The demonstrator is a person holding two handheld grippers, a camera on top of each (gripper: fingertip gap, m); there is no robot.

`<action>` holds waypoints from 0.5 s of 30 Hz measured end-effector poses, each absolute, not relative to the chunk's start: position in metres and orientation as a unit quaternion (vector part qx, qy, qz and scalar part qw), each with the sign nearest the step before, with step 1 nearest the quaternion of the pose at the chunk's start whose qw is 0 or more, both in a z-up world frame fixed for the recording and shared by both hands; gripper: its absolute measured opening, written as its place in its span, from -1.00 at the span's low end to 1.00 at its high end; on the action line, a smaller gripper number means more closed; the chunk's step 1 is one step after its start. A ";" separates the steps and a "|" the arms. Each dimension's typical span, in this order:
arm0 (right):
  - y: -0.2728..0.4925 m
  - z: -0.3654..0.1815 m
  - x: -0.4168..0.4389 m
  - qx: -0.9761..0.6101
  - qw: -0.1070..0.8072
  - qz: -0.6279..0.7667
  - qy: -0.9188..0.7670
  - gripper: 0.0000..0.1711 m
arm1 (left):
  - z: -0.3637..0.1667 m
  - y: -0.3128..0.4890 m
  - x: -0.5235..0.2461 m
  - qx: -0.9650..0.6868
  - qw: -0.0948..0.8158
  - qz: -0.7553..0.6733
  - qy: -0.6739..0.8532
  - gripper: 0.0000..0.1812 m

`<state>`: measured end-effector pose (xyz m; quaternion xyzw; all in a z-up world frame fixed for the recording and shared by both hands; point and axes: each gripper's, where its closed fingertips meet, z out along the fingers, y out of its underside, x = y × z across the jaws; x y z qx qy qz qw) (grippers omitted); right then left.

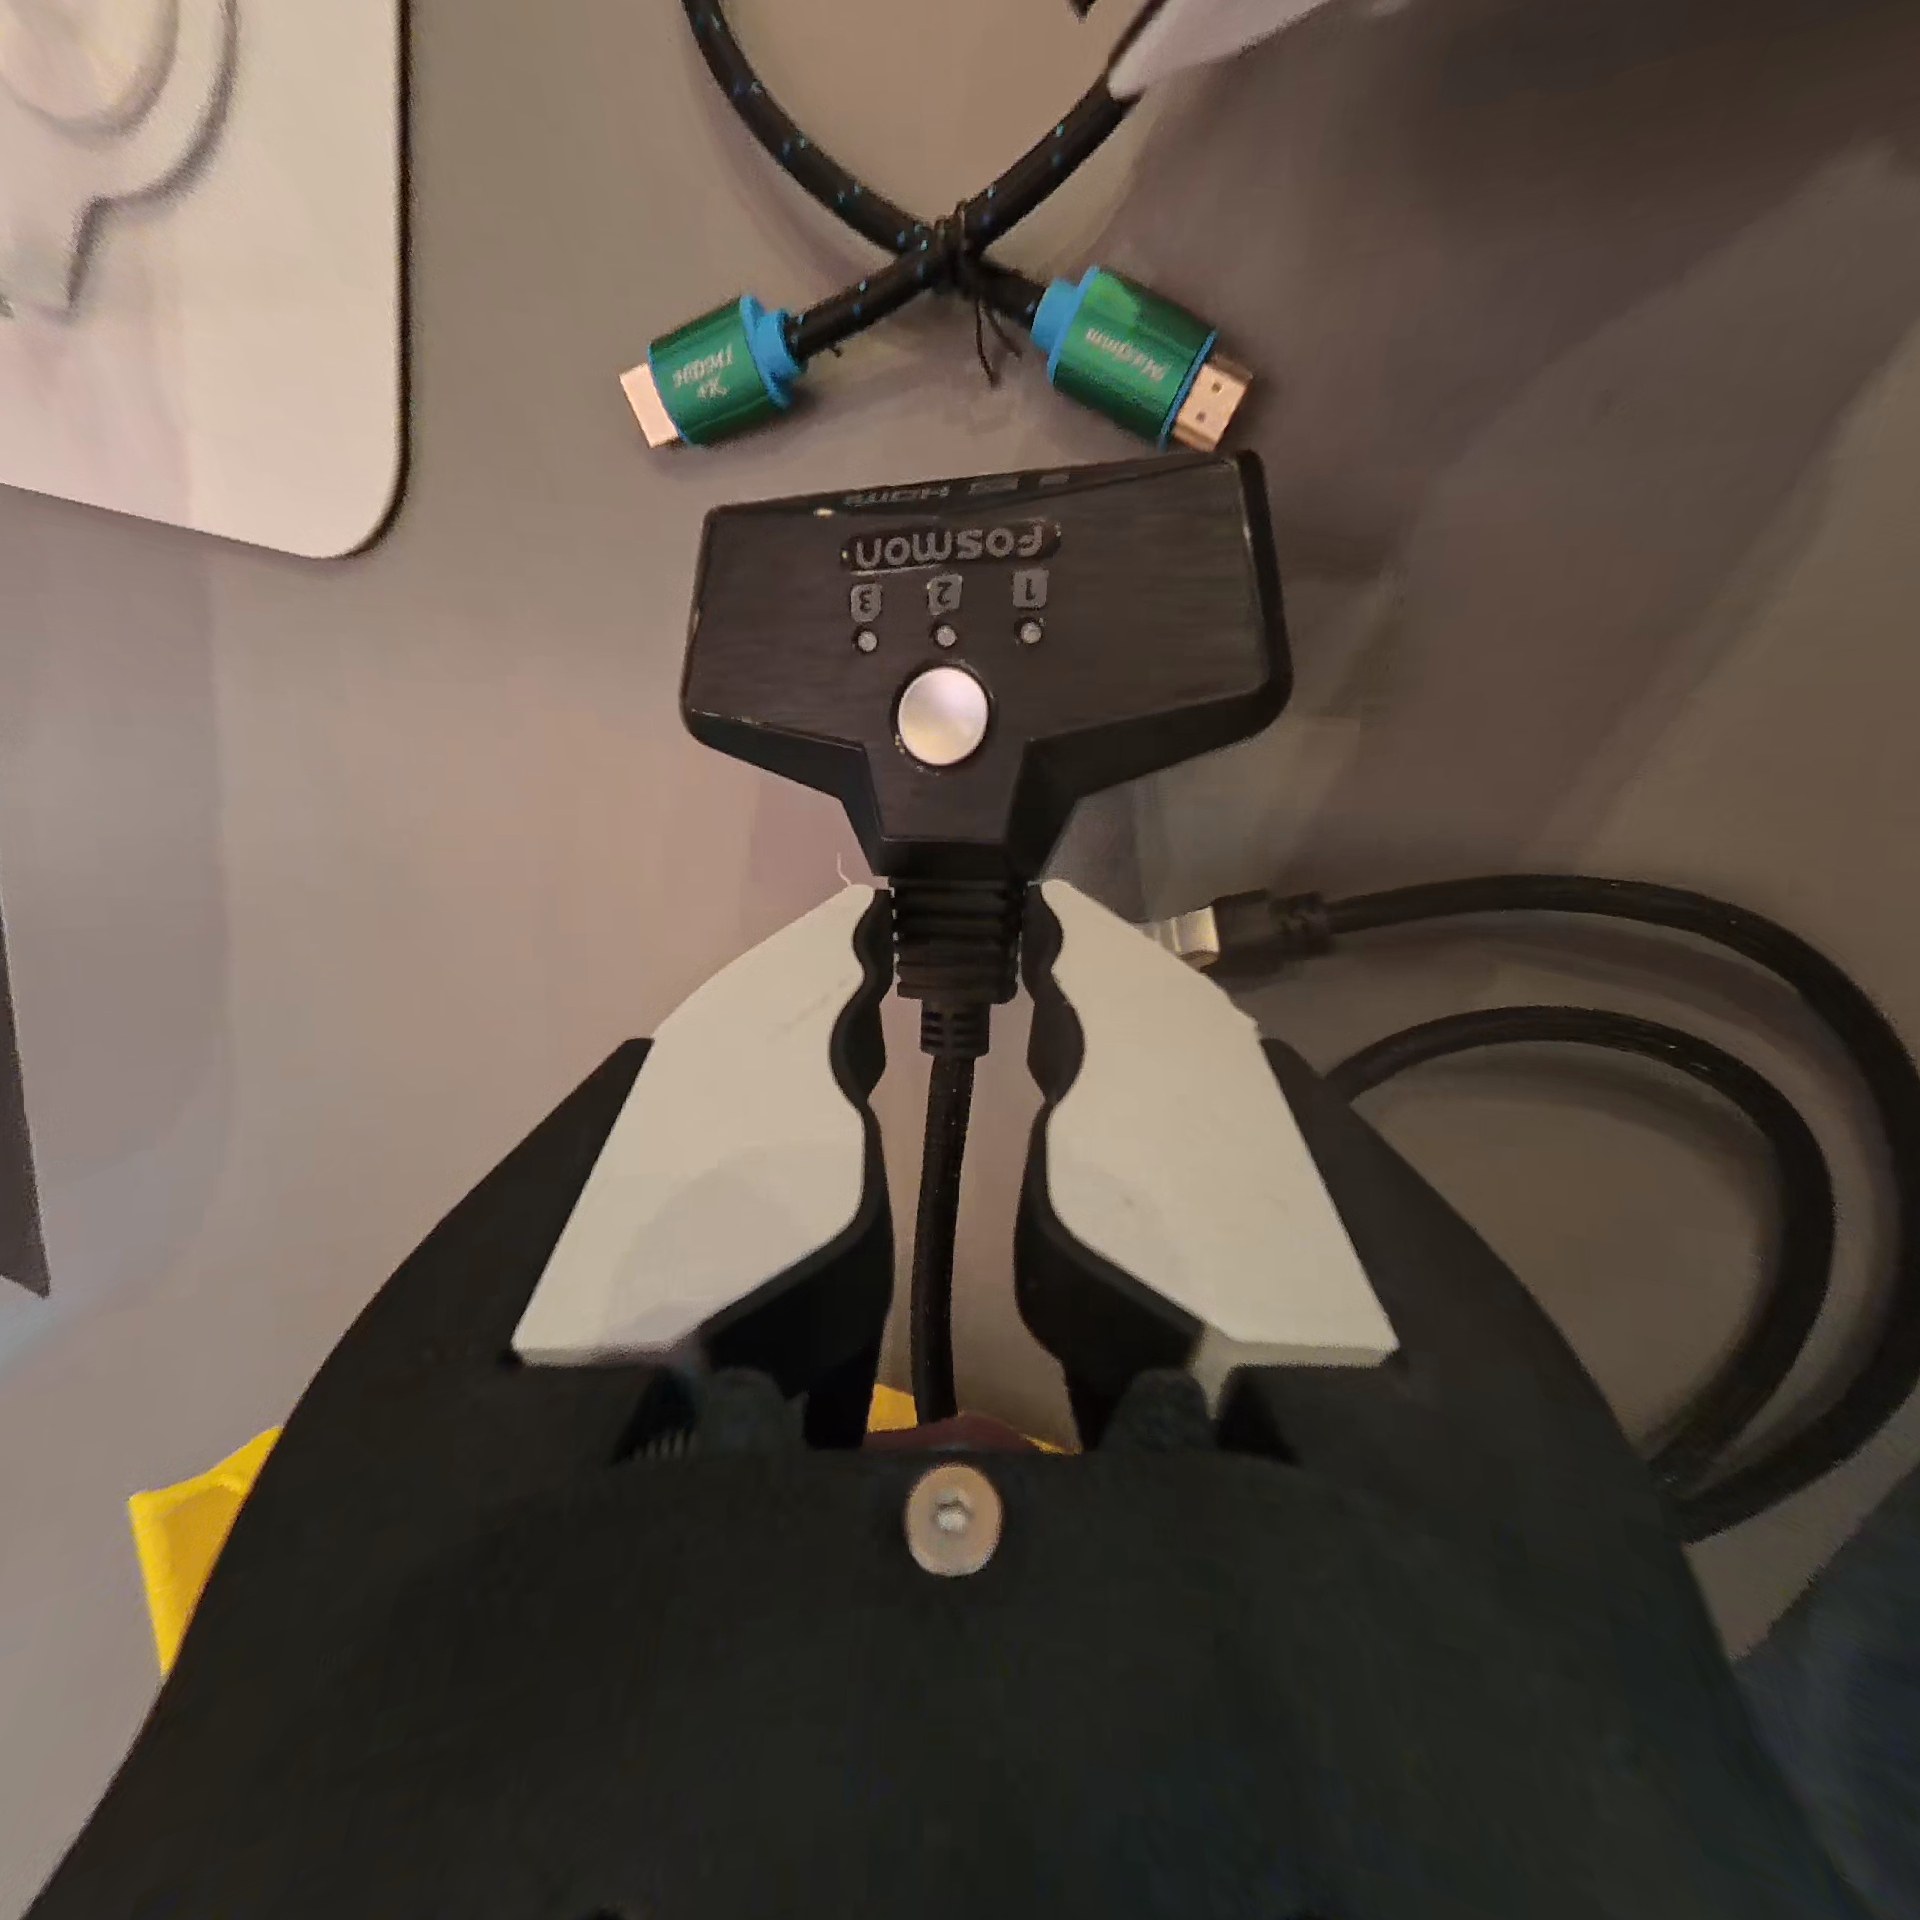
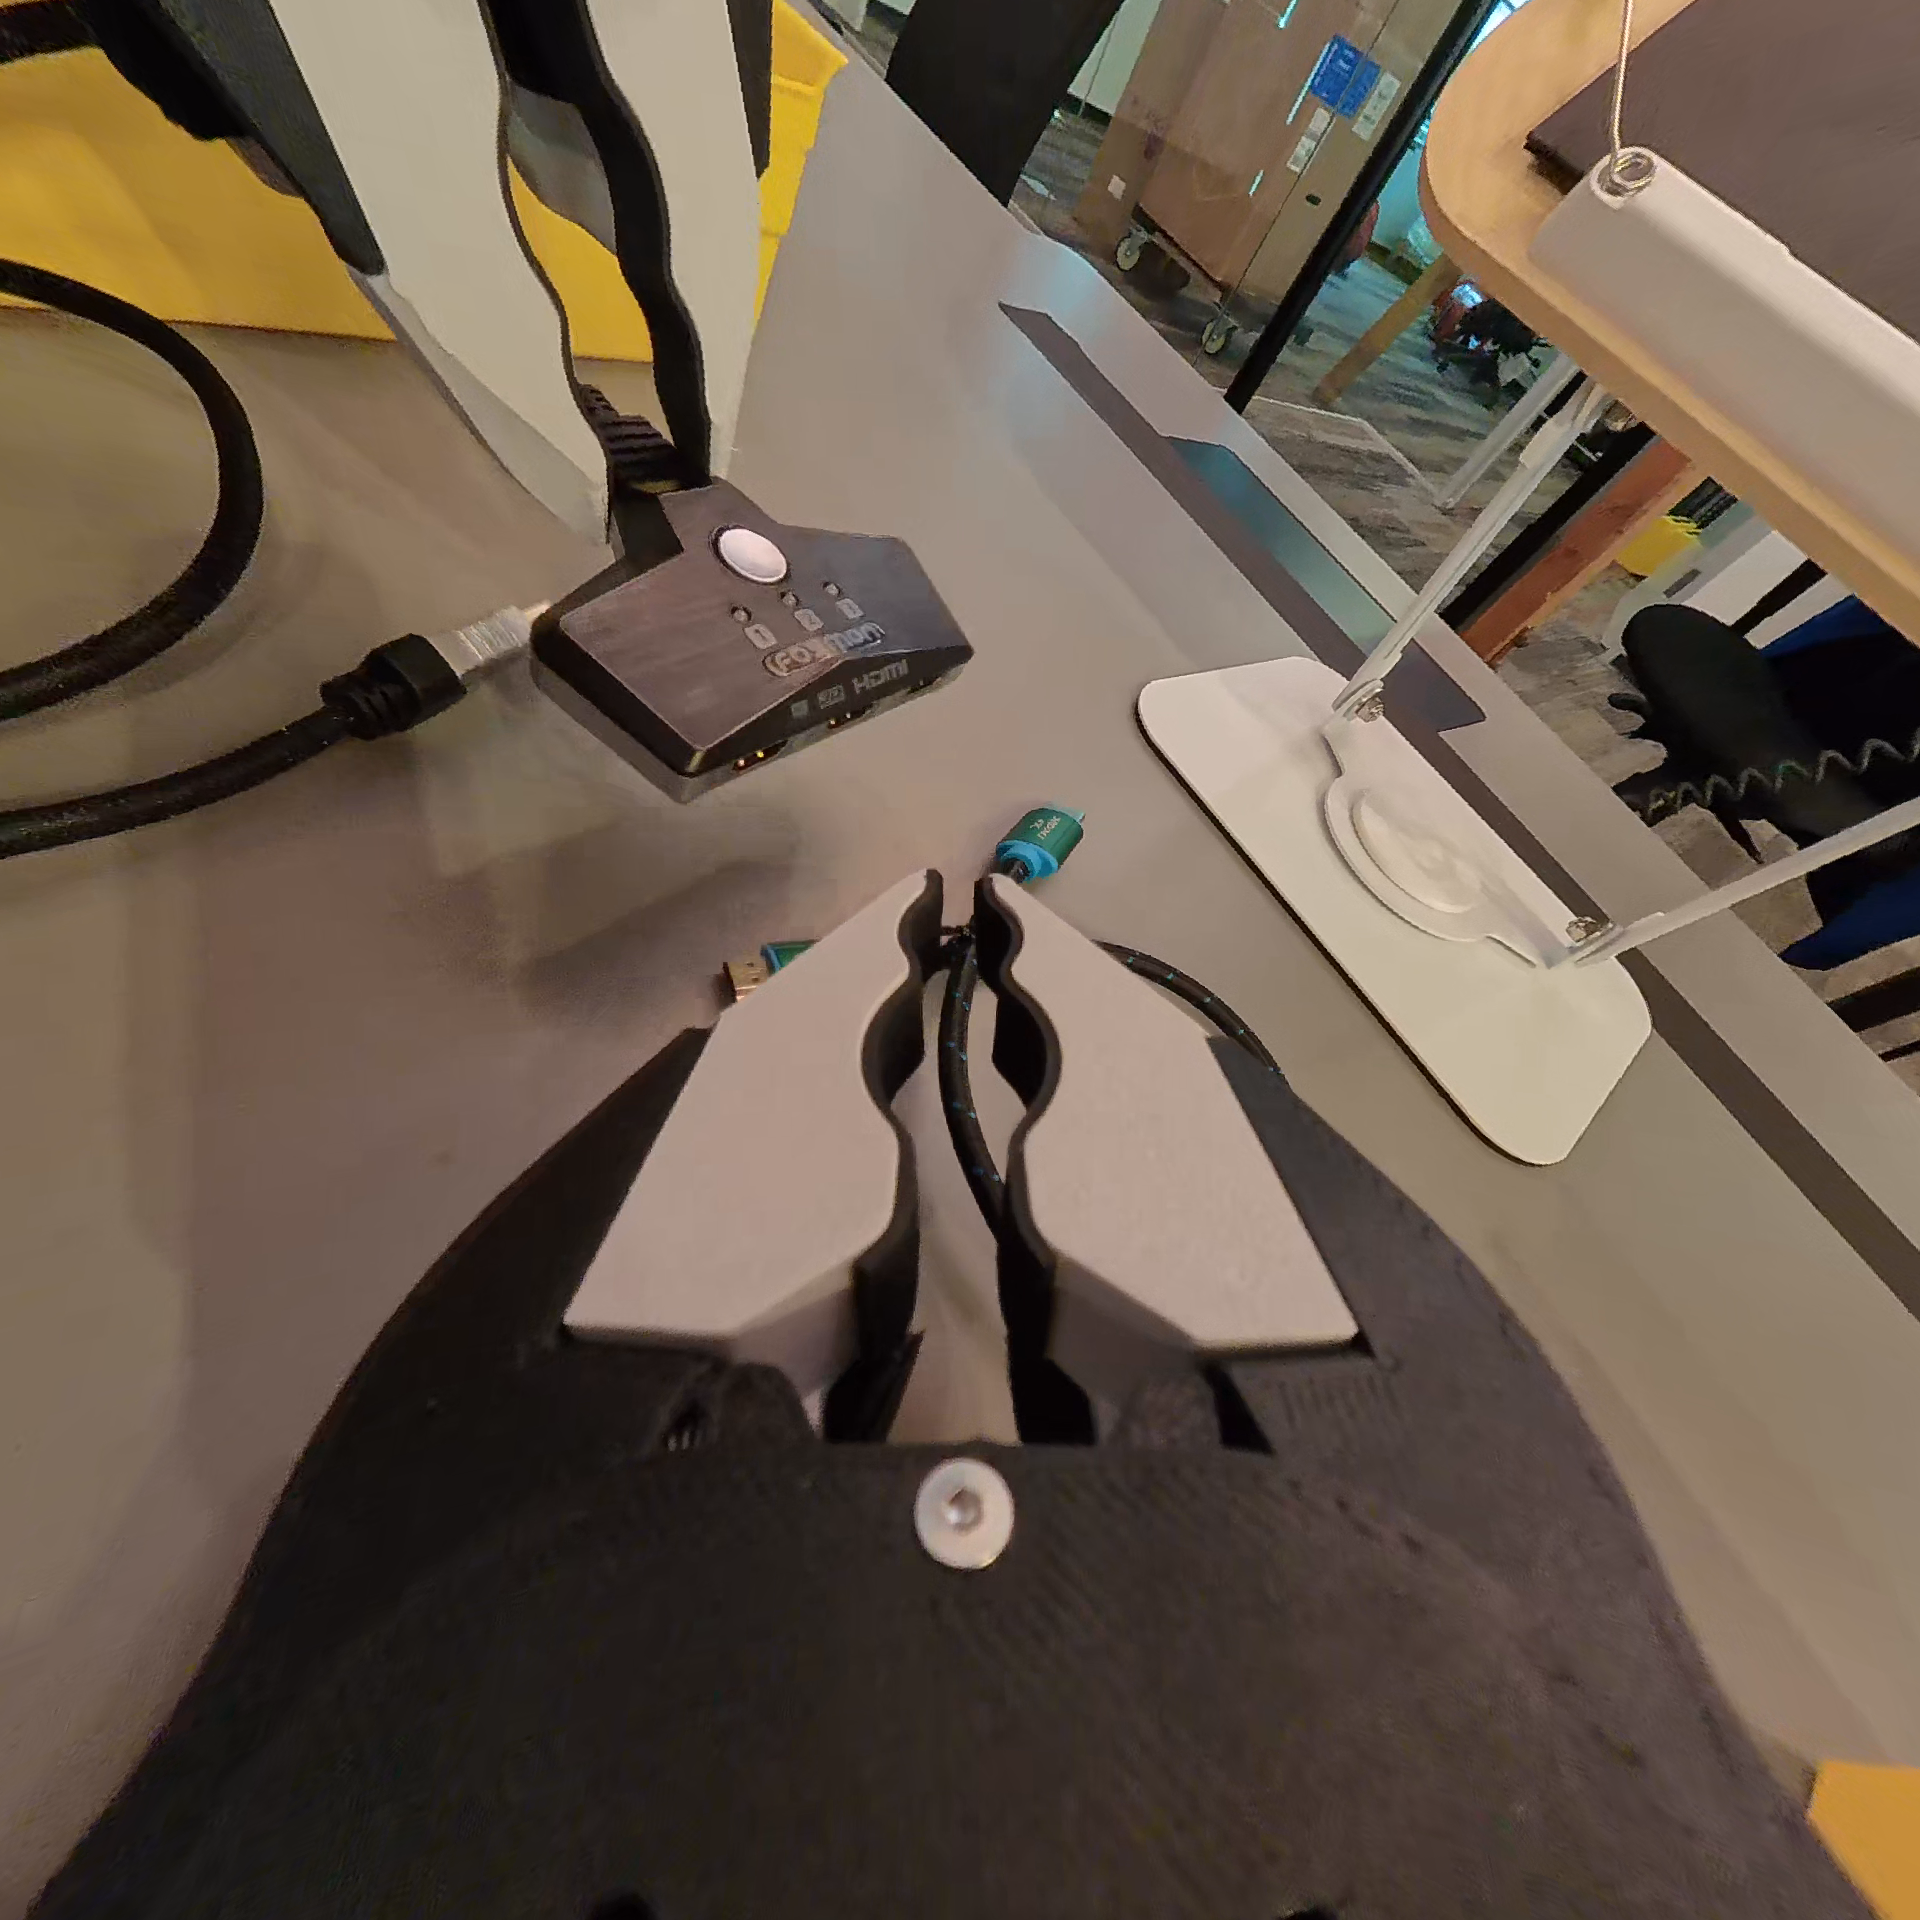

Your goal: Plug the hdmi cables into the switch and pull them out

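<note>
Left wrist view shows the left gripper [image 1: 954, 914] with its fingers closed on the ribbed strain relief at the neck of the switch [image 1: 977, 644], so the black body sticks out ahead with its round button up and its ports facing away. Holding it by the neck leaves the port face free and probably steadies it against a pushing plug. From the right wrist view the switch [image 2: 748, 644] hangs tilted a little above the grey worktop [image 2: 312, 1039], ports turned toward the right gripper [image 2: 961, 883].

Just beyond the switch lies the braided hdmi cable [image 1: 831, 187], tied where it crosses itself, its two green plugs splayed outward: one plug [image 1: 707, 379] to the left, the other plug [image 1: 1138, 364] to the right, both unplugged. A black cable [image 1: 1558, 914] with a silver end rests beside the switch.

The right gripper's fingers are nearly together, straddling the braided cable near its tie; whether they actually pinch it I cannot tell. No plug is seated yet, so insertion seems still to come. A white lamp base [image 2: 1392, 894] sits off to the side
</note>
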<state>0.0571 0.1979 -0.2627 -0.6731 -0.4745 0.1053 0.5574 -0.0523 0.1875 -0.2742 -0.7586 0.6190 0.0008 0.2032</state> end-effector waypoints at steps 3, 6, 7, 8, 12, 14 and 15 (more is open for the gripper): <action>0.195 -0.257 0.055 -0.666 0.565 0.127 -0.470 -0.94 | -0.260 0.180 -0.043 -0.740 0.230 -0.035 0.632 -0.75; 0.192 -0.249 0.053 -0.659 0.575 0.149 -0.461 -0.92 | -0.245 0.170 -0.034 -0.718 0.256 -0.083 0.642 -0.75; 0.191 -0.248 0.053 -0.658 0.577 0.155 -0.458 -0.91 | -0.241 0.168 -0.032 -0.714 0.260 -0.099 0.642 -0.75; 0.191 -0.246 0.053 -0.658 0.578 0.159 -0.456 -0.91 | -0.237 0.165 -0.031 -0.710 0.264 -0.112 0.643 -0.75; 0.188 -0.240 0.051 -0.649 0.586 0.174 -0.453 -0.88 | -0.222 0.150 -0.023 -0.685 0.279 -0.185 0.647 -0.75; 0.186 -0.239 0.050 -0.645 0.588 0.177 -0.455 -0.86 | -0.218 0.145 -0.021 -0.679 0.281 -0.203 0.647 -0.75; 0.186 -0.238 0.049 -0.642 0.590 0.175 -0.457 -0.86 | -0.216 0.144 -0.021 -0.677 0.283 -0.208 0.647 -0.75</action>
